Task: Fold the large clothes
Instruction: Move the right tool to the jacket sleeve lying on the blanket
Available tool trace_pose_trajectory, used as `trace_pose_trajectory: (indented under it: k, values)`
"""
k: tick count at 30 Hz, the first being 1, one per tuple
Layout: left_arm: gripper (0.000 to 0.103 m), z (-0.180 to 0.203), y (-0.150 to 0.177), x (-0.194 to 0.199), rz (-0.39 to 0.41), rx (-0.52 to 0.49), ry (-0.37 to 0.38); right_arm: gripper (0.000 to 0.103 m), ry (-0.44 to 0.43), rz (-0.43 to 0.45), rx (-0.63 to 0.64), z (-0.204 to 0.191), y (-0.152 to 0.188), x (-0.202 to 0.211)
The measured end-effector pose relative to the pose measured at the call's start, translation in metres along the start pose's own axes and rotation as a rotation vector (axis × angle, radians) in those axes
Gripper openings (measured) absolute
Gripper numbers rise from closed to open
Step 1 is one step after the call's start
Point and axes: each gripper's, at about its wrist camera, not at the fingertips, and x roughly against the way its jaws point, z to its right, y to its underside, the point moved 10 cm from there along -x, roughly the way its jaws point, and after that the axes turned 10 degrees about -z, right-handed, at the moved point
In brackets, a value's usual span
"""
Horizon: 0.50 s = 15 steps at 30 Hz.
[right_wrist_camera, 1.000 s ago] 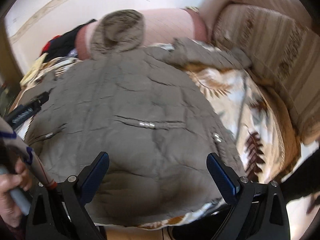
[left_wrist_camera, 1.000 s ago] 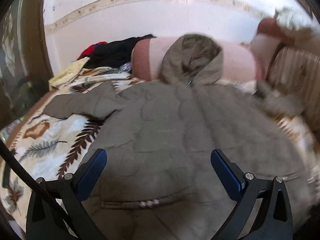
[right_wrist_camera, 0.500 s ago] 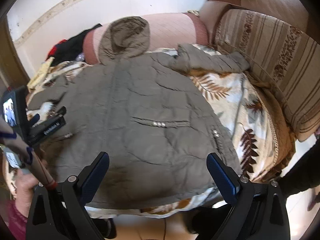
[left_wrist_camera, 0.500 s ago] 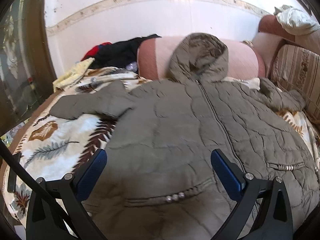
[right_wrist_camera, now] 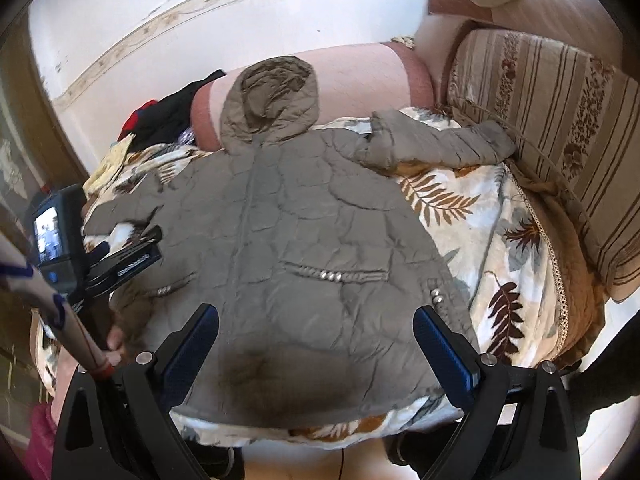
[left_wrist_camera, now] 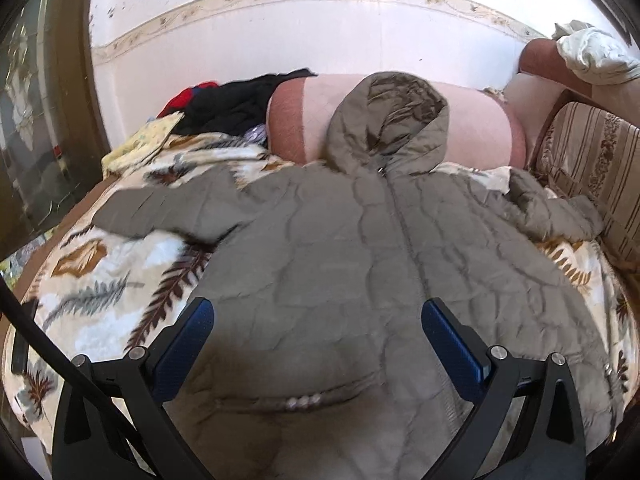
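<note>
An olive quilted hooded jacket (left_wrist_camera: 360,264) lies front up and spread flat on a leaf-print blanket (left_wrist_camera: 100,280), also in the right wrist view (right_wrist_camera: 288,240). Its hood (left_wrist_camera: 392,120) rests against a pink bolster (left_wrist_camera: 476,120). One sleeve (left_wrist_camera: 160,208) stretches left, the other (right_wrist_camera: 436,144) right. My left gripper (left_wrist_camera: 318,344) is open and empty above the jacket's lower left part. My right gripper (right_wrist_camera: 316,348) is open and empty above the hem. The left gripper's body (right_wrist_camera: 116,264) shows at the left in the right wrist view.
A striped sofa back (right_wrist_camera: 560,120) borders the blanket (right_wrist_camera: 500,240) on the right. Black, red and yellow clothes (left_wrist_camera: 224,108) are piled at the far left by the white wall. A pale cloth (left_wrist_camera: 592,56) lies on the sofa top. A dark door frame (left_wrist_camera: 72,80) stands left.
Both grippers have pulled back and up from the jacket, so more of it shows. The jacket has not moved. Both grippers stay open.
</note>
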Motion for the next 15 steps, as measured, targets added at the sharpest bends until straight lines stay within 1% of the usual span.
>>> trace_pose_trajectory:
  k: [2,4,7,10,11,13,15]
  values:
    - [0.103,0.009,-0.014,-0.006,-0.006,-0.003,-0.019,0.1,0.003,-0.005,-0.028,0.012,-0.012,-0.007]
    - [0.103,0.019,-0.032,-0.014,-0.004,0.009,-0.013,0.1,0.024,-0.004,-0.057,0.026,-0.027,-0.015]
    - [0.103,0.032,-0.05,-0.033,-0.011,-0.011,-0.031,0.1,0.046,0.001,-0.103,0.049,-0.045,-0.025]
    - [0.103,0.038,-0.049,-0.058,-0.021,-0.034,-0.03,0.1,0.027,-0.005,-0.184,0.073,-0.058,-0.036]
    - [0.103,0.038,-0.046,-0.069,-0.039,-0.042,-0.035,0.1,0.027,-0.01,-0.206,0.08,-0.06,-0.04]
    - [0.103,0.037,-0.046,-0.083,-0.078,-0.053,-0.045,0.1,0.043,-0.029,-0.246,0.096,-0.066,-0.053]
    - [0.103,0.031,-0.05,-0.087,-0.074,-0.038,-0.039,0.1,0.054,-0.05,-0.29,0.113,-0.075,-0.067]
